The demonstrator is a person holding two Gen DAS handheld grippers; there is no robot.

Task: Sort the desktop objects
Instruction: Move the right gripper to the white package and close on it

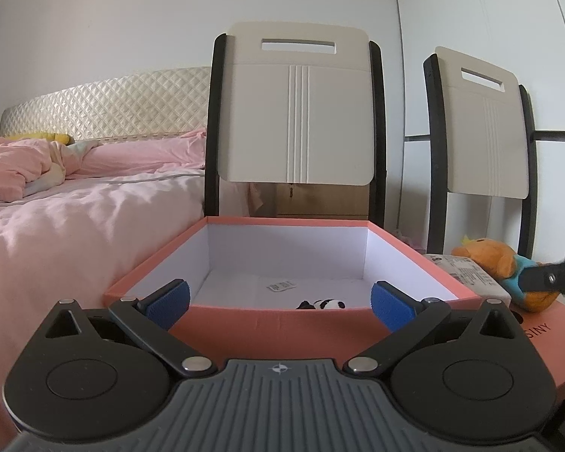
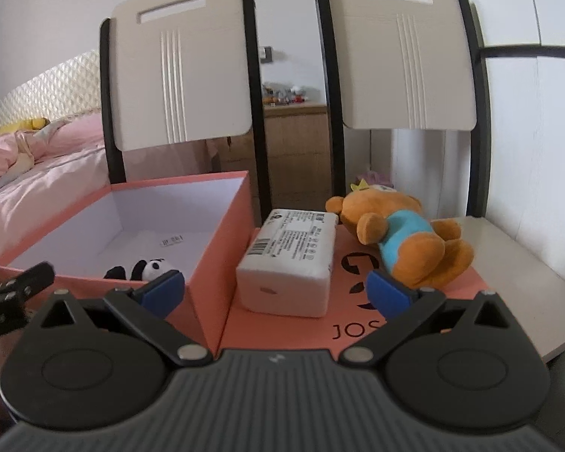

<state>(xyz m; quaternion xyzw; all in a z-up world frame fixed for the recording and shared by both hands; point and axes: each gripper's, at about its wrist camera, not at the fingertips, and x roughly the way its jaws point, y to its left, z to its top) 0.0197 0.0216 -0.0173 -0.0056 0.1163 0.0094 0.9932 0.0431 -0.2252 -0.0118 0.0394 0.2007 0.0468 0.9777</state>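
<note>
An open salmon-pink box with a white inside holds a small panda toy and a loose label. A white tissue pack and an orange plush bear in a blue shirt lie on the pink lid to the box's right. My left gripper is open and empty at the box's near wall. My right gripper is open and empty, just in front of the tissue pack.
Two chairs with cream backs stand behind the table. A bed with pink bedding lies to the left. A wooden cabinet with small items is behind the chairs.
</note>
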